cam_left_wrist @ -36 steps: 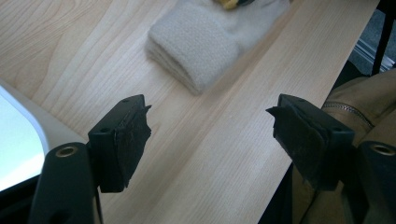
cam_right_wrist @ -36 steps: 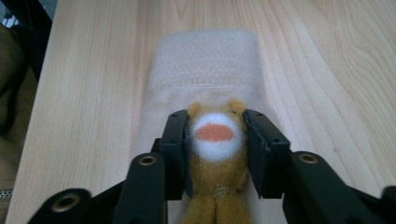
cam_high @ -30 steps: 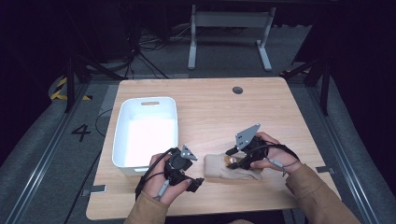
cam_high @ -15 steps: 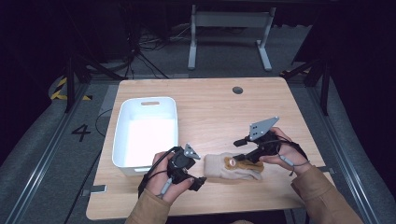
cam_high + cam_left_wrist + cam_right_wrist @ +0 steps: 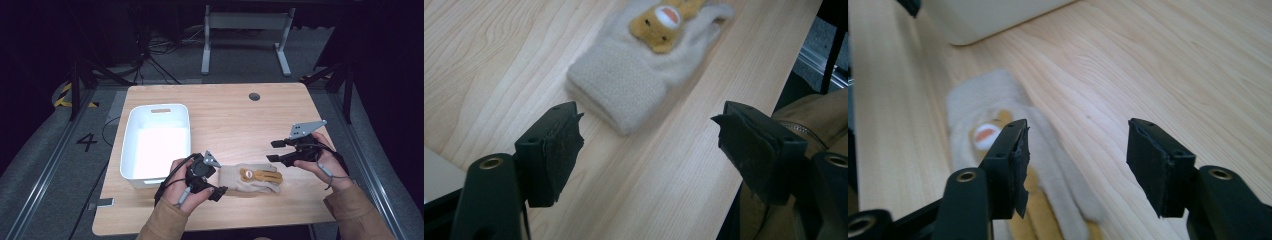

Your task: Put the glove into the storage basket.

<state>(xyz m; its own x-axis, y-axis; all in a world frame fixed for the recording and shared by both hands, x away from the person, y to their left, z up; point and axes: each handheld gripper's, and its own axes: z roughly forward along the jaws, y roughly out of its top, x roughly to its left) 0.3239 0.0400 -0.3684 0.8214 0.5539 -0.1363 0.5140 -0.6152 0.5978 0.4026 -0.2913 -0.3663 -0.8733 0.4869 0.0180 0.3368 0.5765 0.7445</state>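
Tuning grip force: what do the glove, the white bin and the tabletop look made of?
Glove: soft fleece or knitted fabric by the look, cream, fuzzy nap, ribbed cuff, with a plush yellow animal patch.
White bin: probably moulded plastic, smooth matte walls, rounded corners, a cut-out handle slot.
Table: light wood or wood-look laminate, printed-looking grain, smooth and satin; which of the two I cannot tell.

Dark room; grey floor (image 5: 45, 150) (painted "4"); metal table legs (image 5: 245, 35) behind wooden table (image 5: 240, 120).
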